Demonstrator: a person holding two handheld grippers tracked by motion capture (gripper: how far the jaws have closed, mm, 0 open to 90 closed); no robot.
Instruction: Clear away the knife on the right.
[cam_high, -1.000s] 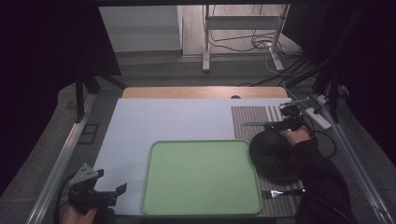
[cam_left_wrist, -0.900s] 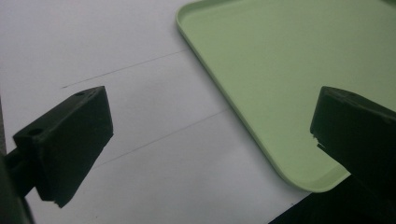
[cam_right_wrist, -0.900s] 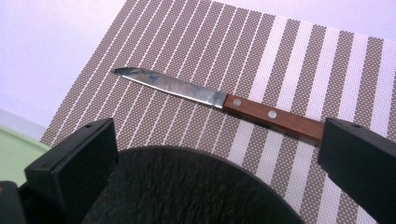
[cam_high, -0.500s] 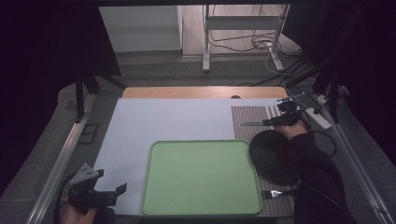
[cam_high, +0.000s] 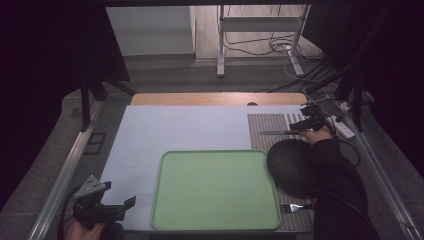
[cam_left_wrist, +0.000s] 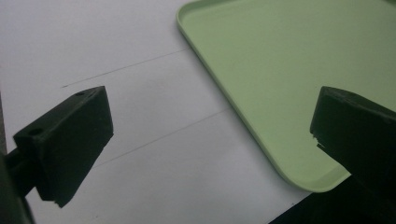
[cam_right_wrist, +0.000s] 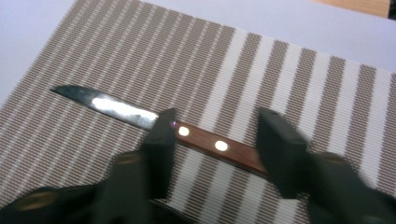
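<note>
The green tray (cam_high: 215, 190) lies flat on the white sheet near the front of the desk (cam_high: 215, 98) and carries nothing; just right of it a dark round plate (cam_high: 292, 165) sits on the striped placemat (cam_high: 265, 127), also bare as far as can be seen, with a fork (cam_high: 296, 206) lying in front of it on the same mat. The knife (cam_right_wrist: 163, 123) lies flat on the placemat at the far right of the desk, beyond the plate: it has a slim, bright steel blade tapering to a point and a reddish-brown wooden handle with two pale rivets. In the high view its long axis runs nearly straight across the desk, tip toward the left and the middle of the desk, handle toward the right edge. The right gripper (cam_right_wrist: 215, 140) is set across that handle, its jaws standing one on each side along the knife's length; they have just been closing, but a gap to the handle is still visible and the pads are not pressing on it. The left gripper (cam_left_wrist: 210, 140) hovers over the white sheet beside the tray's near left corner, jaws spread wide with nothing between them
</note>
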